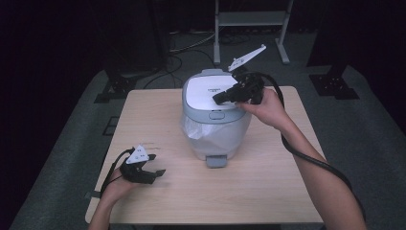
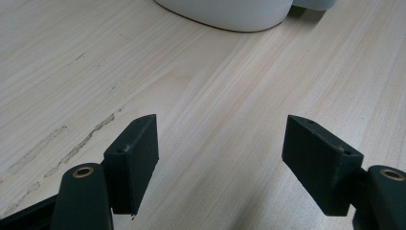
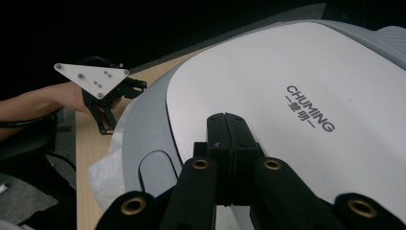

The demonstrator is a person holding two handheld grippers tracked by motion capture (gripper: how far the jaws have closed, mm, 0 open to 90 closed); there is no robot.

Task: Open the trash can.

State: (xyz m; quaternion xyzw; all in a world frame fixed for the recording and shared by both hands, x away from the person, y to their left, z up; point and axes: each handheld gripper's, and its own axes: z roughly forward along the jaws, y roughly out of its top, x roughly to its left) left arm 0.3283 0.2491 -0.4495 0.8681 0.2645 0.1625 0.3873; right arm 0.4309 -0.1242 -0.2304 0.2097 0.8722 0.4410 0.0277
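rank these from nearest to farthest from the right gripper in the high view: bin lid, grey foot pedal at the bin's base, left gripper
1. bin lid: directly under the shut right gripper, at the bin's top.
2. grey foot pedal: at the bin's base, on the table toward the person.
3. left gripper: open, over the table's near left part, away from the bin.

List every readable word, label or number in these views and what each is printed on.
"CHUMING": dark letters on the white lid of the bin, right gripper view.
Smaller line of characters beneath it: too small to read reliably.
High view: the same print on the lid is blurred, unreadable.
Nothing else carries text.
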